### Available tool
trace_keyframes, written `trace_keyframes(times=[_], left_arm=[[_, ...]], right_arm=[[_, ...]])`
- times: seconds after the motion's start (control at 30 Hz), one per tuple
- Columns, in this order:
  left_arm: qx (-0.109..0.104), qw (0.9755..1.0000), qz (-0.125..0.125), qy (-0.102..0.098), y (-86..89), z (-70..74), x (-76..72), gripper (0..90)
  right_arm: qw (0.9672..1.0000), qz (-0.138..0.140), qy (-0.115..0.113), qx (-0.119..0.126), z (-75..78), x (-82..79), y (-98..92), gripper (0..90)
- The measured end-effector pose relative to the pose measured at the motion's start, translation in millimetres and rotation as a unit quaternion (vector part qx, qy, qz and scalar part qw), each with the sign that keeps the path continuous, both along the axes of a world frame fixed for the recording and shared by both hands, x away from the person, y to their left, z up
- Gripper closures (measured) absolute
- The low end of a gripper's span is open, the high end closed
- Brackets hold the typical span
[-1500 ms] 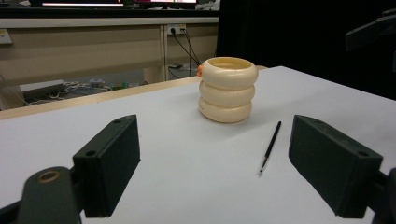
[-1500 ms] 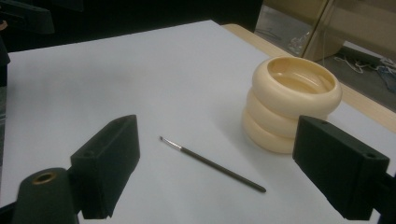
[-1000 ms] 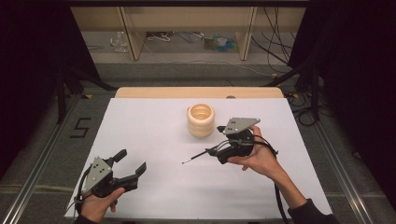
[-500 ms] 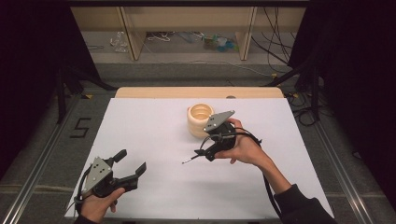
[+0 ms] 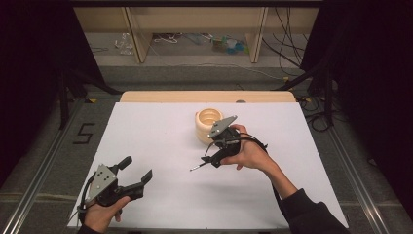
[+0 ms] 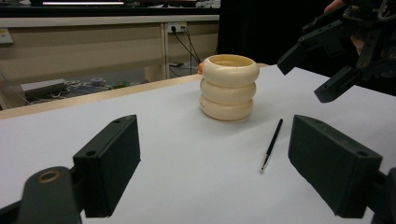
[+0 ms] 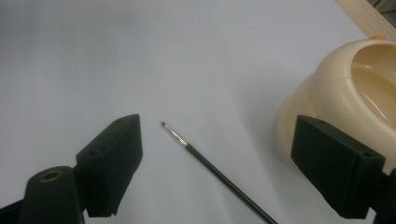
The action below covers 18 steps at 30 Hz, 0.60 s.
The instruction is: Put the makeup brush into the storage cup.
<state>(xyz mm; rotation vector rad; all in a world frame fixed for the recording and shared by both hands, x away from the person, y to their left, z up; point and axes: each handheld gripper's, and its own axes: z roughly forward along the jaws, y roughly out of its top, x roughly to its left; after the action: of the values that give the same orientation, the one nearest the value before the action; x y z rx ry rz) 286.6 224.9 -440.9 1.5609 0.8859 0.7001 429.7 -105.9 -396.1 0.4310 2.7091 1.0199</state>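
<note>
A lab recording bay is being shown: the white-covered worktop (image 5: 160,131) is being flanked by black curtains (image 5: 29,73), floor rails (image 5: 39,175), and loose cables (image 5: 292,53) beneath wooden shelving (image 5: 195,19).

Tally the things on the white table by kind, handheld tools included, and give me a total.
Cream ringed pot: 1
Thin black paintbrush: 1
Handheld tools: 2, namely the left tool and the right tool, both open and holding nothing
Total: 4
</note>
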Motion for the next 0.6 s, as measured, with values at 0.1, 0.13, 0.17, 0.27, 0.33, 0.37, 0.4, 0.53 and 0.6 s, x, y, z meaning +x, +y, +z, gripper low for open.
trace_keyframes(times=[0.1,0.13,0.17,0.27,0.33,0.37,0.4,0.53,0.6], left_arm=[[-0.001,1.0,-0.001,0.0,-0.4,-0.4,0.7,16.7],[-0.002,1.0,-0.001,-0.001,-0.5,-0.4,0.8,16.7],[-0.001,1.0,-0.001,-0.001,-0.3,-0.1,0.4,16.7],[-0.003,1.0,-0.002,0.0,-1.0,-0.2,0.5,16.7],[-0.002,1.0,-0.002,-0.001,-0.7,0.0,0.3,16.7],[-0.001,1.0,-0.002,-0.001,-0.4,0.3,0.2,16.7],[-0.003,1.0,-0.002,-0.001,-0.6,0.2,0.2,16.7],[-0.003,1.0,-0.002,-0.001,-0.7,0.1,0.1,16.6],[-0.003,1.0,-0.003,-0.001,-0.7,-0.2,0.3,16.7]], right_arm=[[1.0,0.002,0.006,-0.006,-3.6,3.1,2.5,17.9],[1.0,0.001,0.007,-0.006,-4.8,3.2,3.6,18.2],[0.9999,0.003,0.007,-0.009,-5.9,4.3,4.8,18.5],[0.9997,0.009,0.008,-0.022,-9.9,6.2,8.8,19.7],[0.9994,0.015,0.014,-0.03,-11.9,7.3,11.1,20.3],[0.9993,0.014,0.016,-0.031,-12.8,7.0,12.5,20.7],[0.9992,0.016,0.017,-0.032,-13.1,7.4,13.2,20.7],[0.9985,0.021,0.023,-0.045,-15.6,10.0,17.6,21.6],[0.9979,0.026,0.023,-0.055,-17.5,11.3,19.2,22.2]])
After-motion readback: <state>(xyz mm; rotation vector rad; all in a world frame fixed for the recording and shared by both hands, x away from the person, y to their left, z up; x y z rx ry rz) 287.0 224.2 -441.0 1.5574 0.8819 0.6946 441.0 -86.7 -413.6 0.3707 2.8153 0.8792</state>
